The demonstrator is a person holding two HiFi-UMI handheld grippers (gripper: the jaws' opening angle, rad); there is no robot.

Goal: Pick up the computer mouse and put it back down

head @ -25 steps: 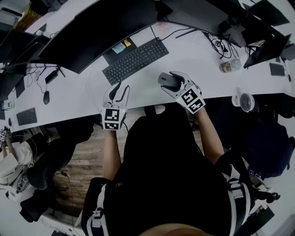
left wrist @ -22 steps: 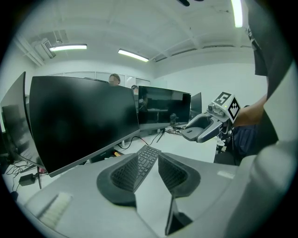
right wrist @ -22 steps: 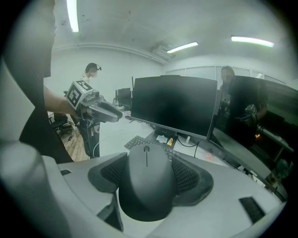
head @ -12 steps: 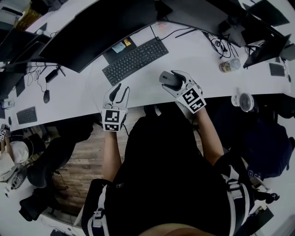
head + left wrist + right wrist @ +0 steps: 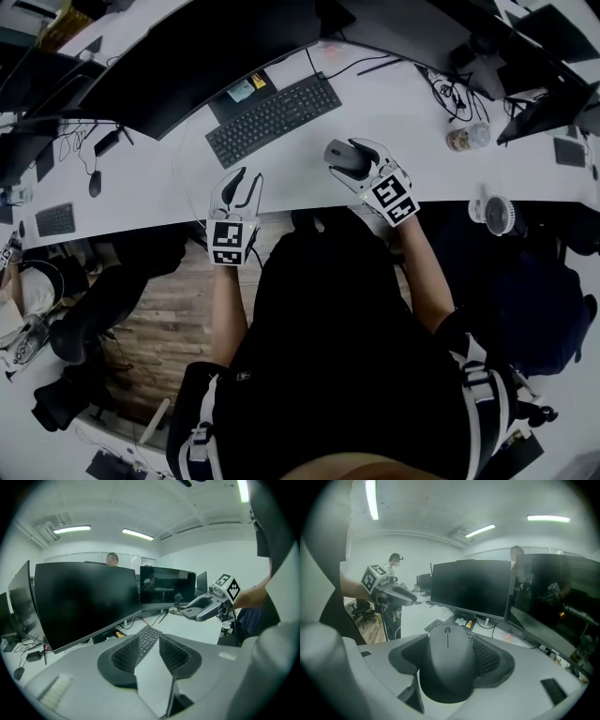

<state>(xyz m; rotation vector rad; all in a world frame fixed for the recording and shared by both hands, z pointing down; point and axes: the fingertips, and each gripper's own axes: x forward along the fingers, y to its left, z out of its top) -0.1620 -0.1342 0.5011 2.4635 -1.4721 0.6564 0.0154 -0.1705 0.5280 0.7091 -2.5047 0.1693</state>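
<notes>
A dark grey computer mouse (image 5: 447, 663) sits between the ribbed pads of my right gripper (image 5: 449, 654), which is shut on its sides. In the head view the mouse (image 5: 343, 156) and right gripper (image 5: 351, 159) are over the white desk (image 5: 412, 112), right of the keyboard. From the left gripper view the right gripper (image 5: 206, 609) with the mouse (image 5: 189, 613) looks lifted off the desk top. My left gripper (image 5: 241, 184) hovers at the desk's near edge. Its jaws stand open and empty (image 5: 149, 649), with the keyboard showing beyond the gap.
A black keyboard (image 5: 274, 120) lies before a wide curved monitor (image 5: 187, 66). Cables and a jar (image 5: 461, 138) are at the right, and a small fan (image 5: 500, 214) near the desk edge. A second mouse (image 5: 94, 185) and small keyboard (image 5: 54, 219) lie at the left.
</notes>
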